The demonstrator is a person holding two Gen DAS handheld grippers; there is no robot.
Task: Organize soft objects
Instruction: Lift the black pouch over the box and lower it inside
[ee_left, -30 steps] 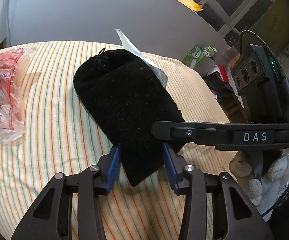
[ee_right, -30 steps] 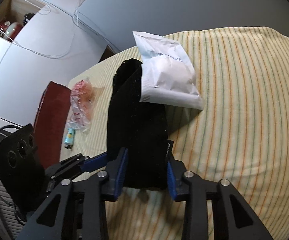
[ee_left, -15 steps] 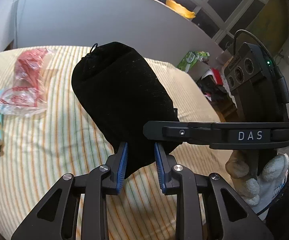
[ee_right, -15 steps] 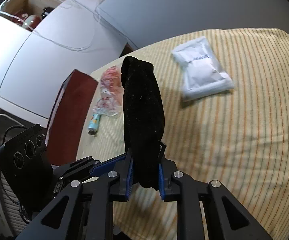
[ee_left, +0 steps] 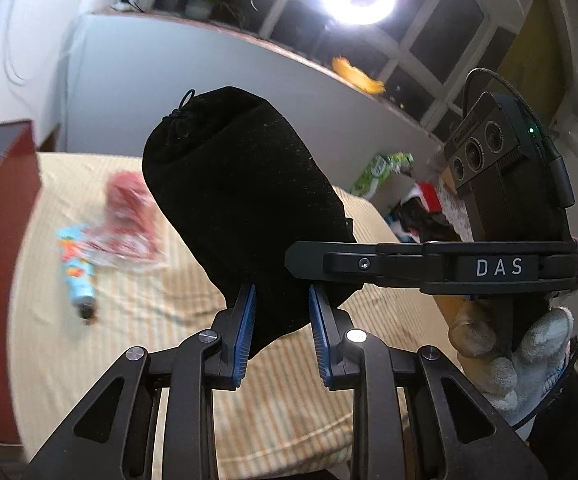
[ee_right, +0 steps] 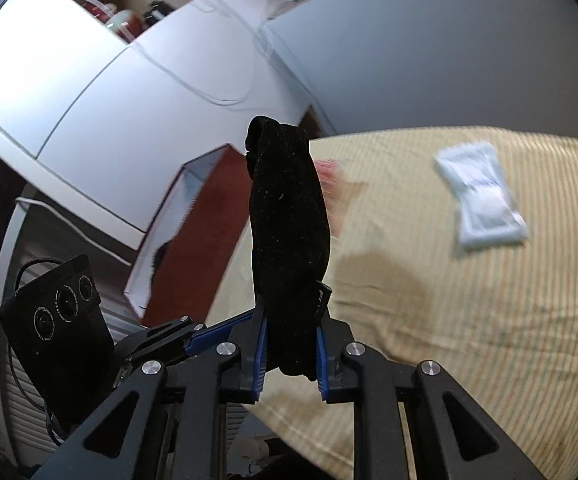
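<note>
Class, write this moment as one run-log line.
left hand-held gripper: shut on black pouch | right hand-held gripper: shut on black pouch | pouch: above striped cloth

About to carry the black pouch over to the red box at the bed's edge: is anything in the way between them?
Nothing visible blocks it. The black pouch is held up off the striped bed by both grippers, and the red box stands open beside it at the bed's edge. The white packet lies away on the other side.

red packet (ee_left: 131,216) and white pouch (ee_right: 483,200) motion-blurred, print unreadable
</note>
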